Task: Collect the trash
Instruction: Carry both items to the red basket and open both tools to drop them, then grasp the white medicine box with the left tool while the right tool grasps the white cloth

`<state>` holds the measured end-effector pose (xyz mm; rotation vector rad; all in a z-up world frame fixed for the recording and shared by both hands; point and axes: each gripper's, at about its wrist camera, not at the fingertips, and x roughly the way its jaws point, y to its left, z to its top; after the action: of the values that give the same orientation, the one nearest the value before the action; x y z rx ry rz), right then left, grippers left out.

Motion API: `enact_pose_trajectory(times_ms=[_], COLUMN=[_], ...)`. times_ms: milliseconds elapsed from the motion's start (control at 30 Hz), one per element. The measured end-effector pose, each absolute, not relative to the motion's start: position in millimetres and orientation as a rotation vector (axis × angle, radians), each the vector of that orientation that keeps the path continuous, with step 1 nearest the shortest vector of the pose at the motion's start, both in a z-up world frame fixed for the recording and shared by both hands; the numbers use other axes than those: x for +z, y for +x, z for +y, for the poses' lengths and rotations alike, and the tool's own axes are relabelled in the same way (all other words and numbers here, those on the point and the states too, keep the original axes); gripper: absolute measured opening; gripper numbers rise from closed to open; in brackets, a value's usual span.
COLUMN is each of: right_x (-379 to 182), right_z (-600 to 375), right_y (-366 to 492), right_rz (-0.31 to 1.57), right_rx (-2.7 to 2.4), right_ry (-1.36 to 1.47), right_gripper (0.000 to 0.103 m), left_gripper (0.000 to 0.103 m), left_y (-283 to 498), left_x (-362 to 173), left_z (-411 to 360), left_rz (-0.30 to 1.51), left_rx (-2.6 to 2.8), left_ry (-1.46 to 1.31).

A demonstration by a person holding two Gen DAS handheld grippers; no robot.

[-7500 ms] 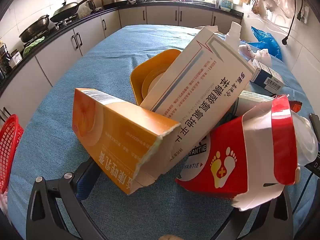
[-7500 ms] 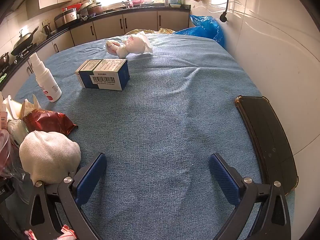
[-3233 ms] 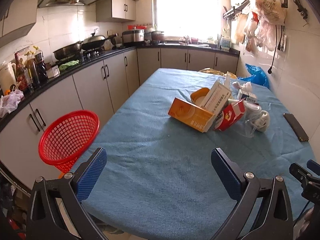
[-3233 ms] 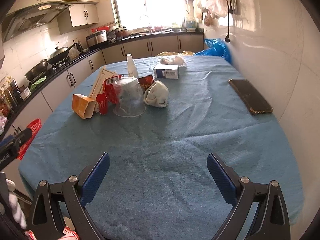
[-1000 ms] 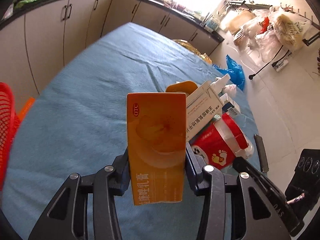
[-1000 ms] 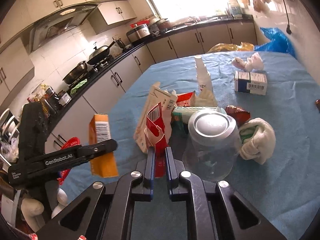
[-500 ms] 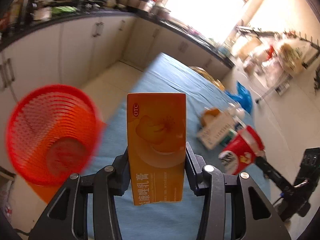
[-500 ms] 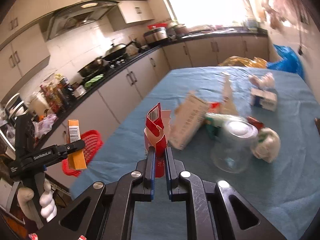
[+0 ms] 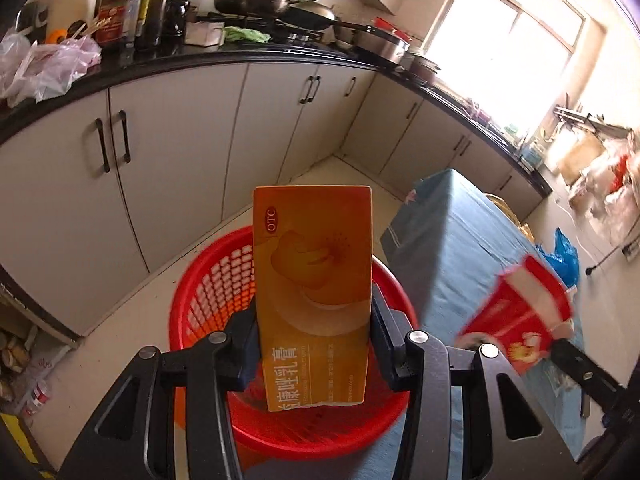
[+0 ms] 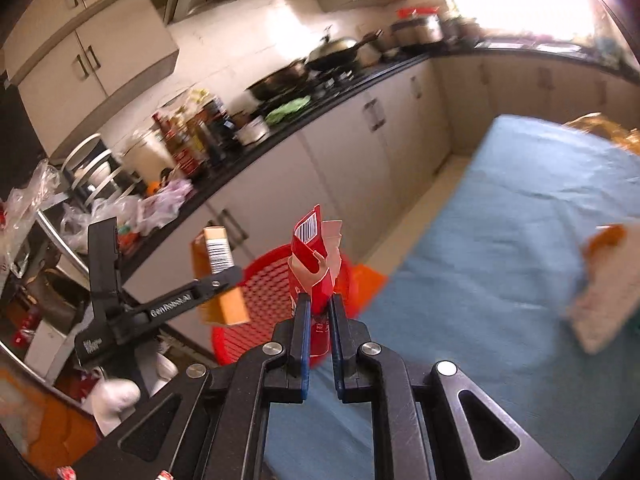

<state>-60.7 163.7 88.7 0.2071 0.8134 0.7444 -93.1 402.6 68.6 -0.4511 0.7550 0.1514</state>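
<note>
Our left gripper (image 9: 314, 354) clamps the orange cardboard box (image 9: 313, 296) above the red mesh basket (image 9: 208, 300); our right gripper (image 10: 319, 320) pinches the torn red carton (image 10: 314, 258), which may miss the rim beyond it.

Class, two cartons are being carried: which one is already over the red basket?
The orange carton in the left claw; the red basket lies directly behind it. The red carton in the right claw is over the blue table's edge.

Daylight from window (image 9: 508, 36), blown out white in both views. Strong fisheye bending, dark vignette at corners. Right wrist view motion-blurred toward right edge; table (image 10: 500, 248) smeared. Left wrist view sharper; red carton (image 9: 520, 316) blurred.
</note>
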Motion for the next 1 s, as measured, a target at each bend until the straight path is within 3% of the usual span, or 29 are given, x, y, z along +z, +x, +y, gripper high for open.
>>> enact_pose_trajectory(times_ms=[67,100,200,567,667,1000], right_x=[76.7,69.1,54.9,53.5,57.4,49.2], right_z=[186.1,195.3,203.4,144.5,118.5,-1.9], right_y=[-48.8,-43.2,-37.4,-50.8,-62.9,-104.7], right_rz=[0.836,0.849,0.885,0.840,0.792,0.826], right_rx=[0.784,0.786,0.782,0.626,0.569,0.452], right_ry=[0.212,0.214,0.230,0.168,0.154,0.236], right_gripper=[0.012,0.018,0.039,0.062,0.073,0.074], left_gripper=[0.058,0.067,0.077,0.077,0.077,0.078], left_y=[-88.2,-87.5,-88.9,-100.4,-102.5,-98.5], left_x=[66.2,64.2,60.3,71.5,81.6,90.4], left_z=[407.7,410.3,416.9,386.6,359.2,251.9], left_rz=[0.758,0.758,0.748,0.716,0.708,0.753], left_rx=[0.160,0.162,0.155,0.142,0.104,-0.091], left_ry=[-0.456,-0.462,-0.490,-0.440,-0.386,-0.239])
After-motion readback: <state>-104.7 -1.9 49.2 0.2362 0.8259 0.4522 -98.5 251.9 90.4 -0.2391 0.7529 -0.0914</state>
